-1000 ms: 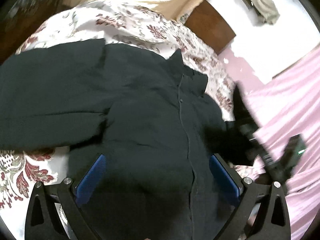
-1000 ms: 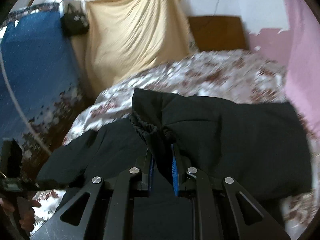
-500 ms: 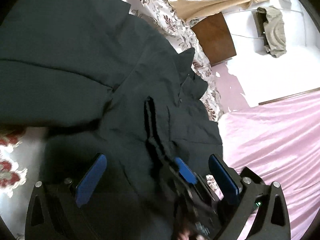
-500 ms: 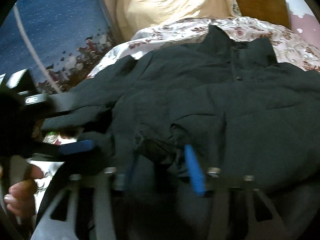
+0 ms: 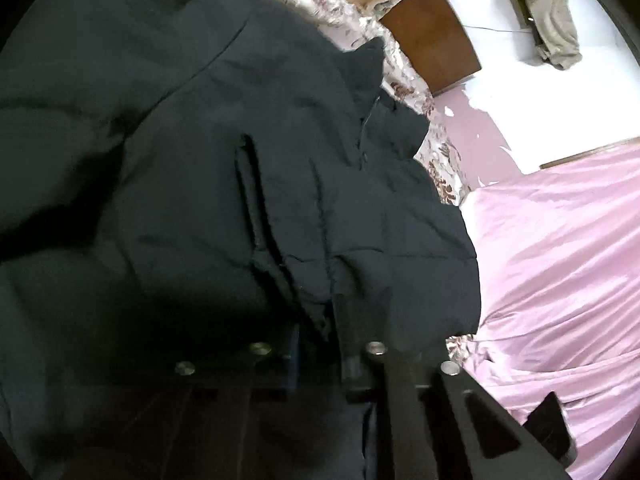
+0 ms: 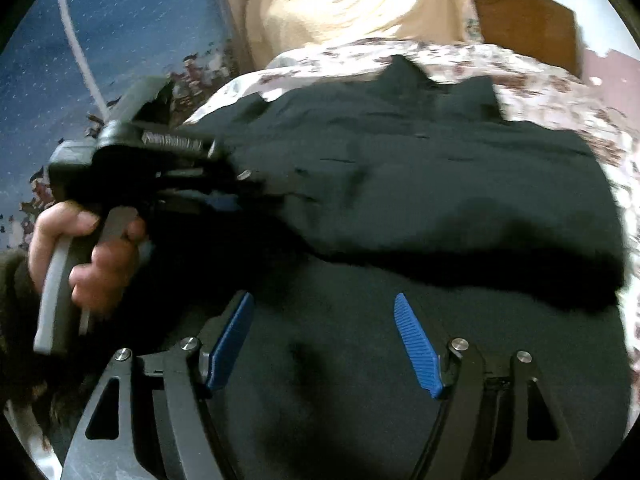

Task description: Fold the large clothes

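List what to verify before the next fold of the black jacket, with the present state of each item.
1. Left gripper shut on jacket cloth: ok; its jaws have just been closing.
2. Right gripper open, nothing between its pads: ok; its jaws have just been opening.
3. Jacket lies on the floral bedspread: ok.
4. Collar flat: cannot tell.
5. Both sleeves folded in: cannot tell.
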`<action>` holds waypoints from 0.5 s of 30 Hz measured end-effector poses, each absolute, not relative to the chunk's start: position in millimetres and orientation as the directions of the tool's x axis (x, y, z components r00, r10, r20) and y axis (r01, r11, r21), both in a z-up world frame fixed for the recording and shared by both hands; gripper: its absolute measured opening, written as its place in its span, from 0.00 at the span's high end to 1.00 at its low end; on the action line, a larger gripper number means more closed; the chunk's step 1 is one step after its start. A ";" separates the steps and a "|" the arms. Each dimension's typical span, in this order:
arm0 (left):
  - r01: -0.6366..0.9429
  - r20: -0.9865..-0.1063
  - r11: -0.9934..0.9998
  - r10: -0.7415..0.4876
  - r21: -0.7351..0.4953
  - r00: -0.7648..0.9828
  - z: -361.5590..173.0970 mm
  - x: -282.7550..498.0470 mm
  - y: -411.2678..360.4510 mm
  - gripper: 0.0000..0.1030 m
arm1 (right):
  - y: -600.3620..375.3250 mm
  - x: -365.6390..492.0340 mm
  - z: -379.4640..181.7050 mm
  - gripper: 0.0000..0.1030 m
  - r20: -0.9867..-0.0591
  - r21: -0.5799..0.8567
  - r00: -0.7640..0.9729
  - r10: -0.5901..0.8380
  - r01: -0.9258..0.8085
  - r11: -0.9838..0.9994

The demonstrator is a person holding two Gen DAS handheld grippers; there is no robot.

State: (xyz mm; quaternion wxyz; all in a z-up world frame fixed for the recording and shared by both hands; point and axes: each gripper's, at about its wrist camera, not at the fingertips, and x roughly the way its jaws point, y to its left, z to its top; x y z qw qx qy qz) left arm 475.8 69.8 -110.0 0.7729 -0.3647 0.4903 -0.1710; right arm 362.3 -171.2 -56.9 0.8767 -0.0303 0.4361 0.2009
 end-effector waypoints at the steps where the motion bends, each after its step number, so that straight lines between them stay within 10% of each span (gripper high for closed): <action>1: -0.081 -0.626 0.684 -0.606 -0.725 0.491 -103.9 473.8 71.0 0.91 | -187.7 359.9 -51.5 0.32 -0.774 0.106 0.558 0.299 -0.352 0.930; 9: -0.038 -0.639 0.866 -0.337 -0.498 0.692 -41.8 463.5 88.7 0.93 | -317.2 409.9 -39.5 0.26 -0.705 0.124 0.703 0.094 -0.009 0.992; 15: -0.094 -0.769 0.941 -0.204 -0.324 0.606 -79.1 475.4 78.5 0.93 | -346.9 479.4 -87.9 0.70 -0.753 0.134 0.657 0.021 0.121 0.984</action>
